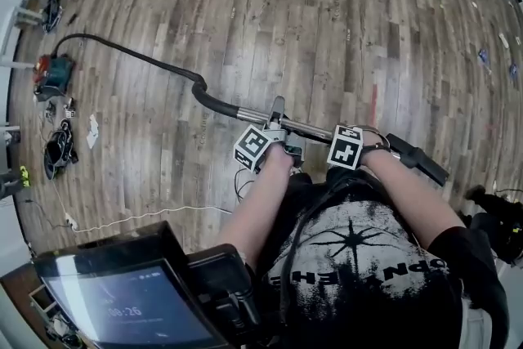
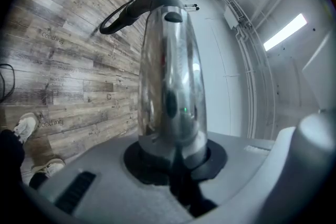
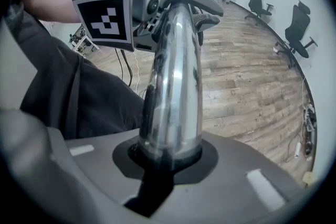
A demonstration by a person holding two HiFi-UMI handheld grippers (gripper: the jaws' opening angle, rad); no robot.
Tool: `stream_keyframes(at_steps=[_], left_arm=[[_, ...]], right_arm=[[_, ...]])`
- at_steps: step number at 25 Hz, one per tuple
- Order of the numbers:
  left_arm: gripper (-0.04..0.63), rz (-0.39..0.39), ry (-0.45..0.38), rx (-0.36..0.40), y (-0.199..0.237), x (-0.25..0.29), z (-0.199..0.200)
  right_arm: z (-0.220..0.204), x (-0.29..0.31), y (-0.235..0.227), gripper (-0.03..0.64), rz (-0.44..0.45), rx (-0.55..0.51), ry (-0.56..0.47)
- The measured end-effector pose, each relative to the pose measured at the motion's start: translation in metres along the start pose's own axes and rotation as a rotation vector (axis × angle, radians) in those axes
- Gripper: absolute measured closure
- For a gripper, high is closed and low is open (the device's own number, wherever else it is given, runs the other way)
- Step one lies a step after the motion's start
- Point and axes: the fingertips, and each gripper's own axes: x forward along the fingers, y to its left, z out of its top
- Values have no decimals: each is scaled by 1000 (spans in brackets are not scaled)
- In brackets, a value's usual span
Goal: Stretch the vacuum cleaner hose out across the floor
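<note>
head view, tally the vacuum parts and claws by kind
claws: 2 (left claw, right claw)
chrome tube: 1
black hose: 1
vacuum body: 1
total: 5

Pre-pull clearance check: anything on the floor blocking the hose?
Nothing visible does. Left gripper and right gripper hold the chrome metal tube; the black flexible hose crosses bare wood-plank floor to the teal vacuum cleaner.

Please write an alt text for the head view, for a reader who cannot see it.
Seen from above, a person's left gripper and right gripper are both closed on a shiny metal tube. A black hose curves from the tube across the wooden floor to a teal machine at the left edge.
</note>
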Motion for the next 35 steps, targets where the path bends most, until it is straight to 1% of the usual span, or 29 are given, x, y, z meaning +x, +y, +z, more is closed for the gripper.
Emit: stream_keyframes(at_steps=[3,6,8,10,12,13,15,19,21,22,23,25,26,27,29,30,33,35], left_arm=[[548,2,1,16,-10,10,-15],[547,-22,-15,21,-20,27,-35],[545,-39,-9,28,-23,40,-52],[537,-56,43,79,-27,54,-72],[493,-66,116,143,-29,65,-92],[475,-65,145,154,-27,69,-102],[448,-50,187,131,-16,72,-117],[400,26,236,57,9,61,-141],[427,34,272,45,14,60,-158],[432,34,292,47,16,61,-164],[451,43,310,58,19,62,-166],[536,48,346,81,25,67,-163],[564,51,374,98,29,71,-160],[595,68,413,132,36,75,-156],[595,87,510,212,47,89,-149],[595,72,559,247,48,100,-148],[595,-8,694,362,47,137,-149],[595,-51,756,453,52,160,-150]], right_arm=[[-15,-7,-7,545,6,-2,-18],[-38,-17,-24,546,-15,-17,-27],[-56,-21,-36,546,-17,-21,-23],[-73,-25,-47,546,-10,-21,-21],[-89,-29,-63,546,-26,-35,-9],[-97,-30,-72,546,-38,-52,3],[-114,-27,-89,546,-61,-90,37],[-139,-14,-114,546,-63,-116,79],[-151,-8,-131,546,-62,-112,92],[-157,-3,-142,546,-62,-102,99],[-161,2,-152,546,-61,-89,104],[-168,15,-171,546,-58,-56,113],[-171,22,-178,548,-53,-39,118],[-174,30,-183,548,-47,-23,125],[-179,44,-192,548,-39,3,143],[-181,51,-200,548,-42,9,150],[-194,77,-222,548,-53,11,163],[-206,98,-239,548,-66,-1,170]])
